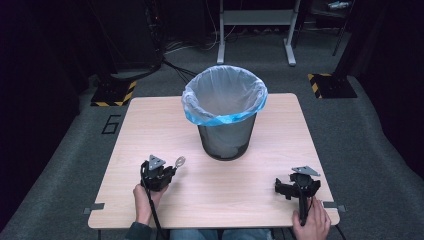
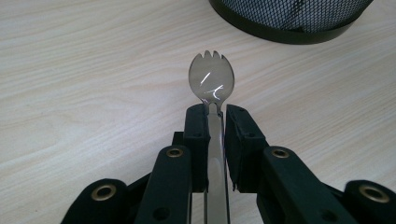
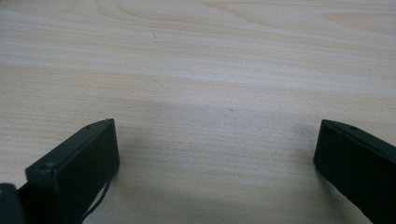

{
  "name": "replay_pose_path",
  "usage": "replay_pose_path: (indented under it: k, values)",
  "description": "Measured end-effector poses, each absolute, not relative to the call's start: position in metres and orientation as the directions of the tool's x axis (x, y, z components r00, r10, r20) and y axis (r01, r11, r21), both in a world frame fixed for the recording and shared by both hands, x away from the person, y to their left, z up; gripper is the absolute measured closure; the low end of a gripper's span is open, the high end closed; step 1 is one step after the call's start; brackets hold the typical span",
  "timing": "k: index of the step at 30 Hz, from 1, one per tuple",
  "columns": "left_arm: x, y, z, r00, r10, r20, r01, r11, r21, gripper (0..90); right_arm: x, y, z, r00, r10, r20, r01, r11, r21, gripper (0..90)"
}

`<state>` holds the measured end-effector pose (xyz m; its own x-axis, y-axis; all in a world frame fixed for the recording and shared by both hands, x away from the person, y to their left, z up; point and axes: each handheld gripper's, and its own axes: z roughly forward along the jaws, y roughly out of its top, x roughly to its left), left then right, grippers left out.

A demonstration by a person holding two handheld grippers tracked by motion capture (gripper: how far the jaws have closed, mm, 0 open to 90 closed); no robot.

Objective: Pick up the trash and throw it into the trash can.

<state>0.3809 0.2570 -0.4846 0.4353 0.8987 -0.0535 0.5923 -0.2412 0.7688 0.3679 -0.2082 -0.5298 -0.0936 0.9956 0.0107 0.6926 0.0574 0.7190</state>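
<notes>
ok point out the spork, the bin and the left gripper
spork [image 2: 209,80]: left gripper view, middle of its bowl
bin [image 1: 226,140]: high view, black mesh wall
left gripper [image 2: 215,116]: left gripper view, between its fingertips

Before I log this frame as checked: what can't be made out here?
- Spork handle end: left gripper view, hidden between the jaws and cut off by the bottom edge.
- Bin contents: high view, the liner and mesh wall hide the bottom.
- Right gripper: right gripper view, jaws cut off by the edges.
</notes>
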Motion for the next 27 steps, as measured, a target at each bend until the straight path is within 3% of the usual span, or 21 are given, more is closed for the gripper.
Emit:
replay_pose_path:
  k: [27]
  values:
    - [0.392, 0.265, -0.45, 0.429, 0.903, -0.03, 0.55, -0.235, 0.802, 79.2, 0.368, -0.208, -0.53, -0.094, 0.996, 0.011, 0.693, 0.057, 0.719, 0.0]
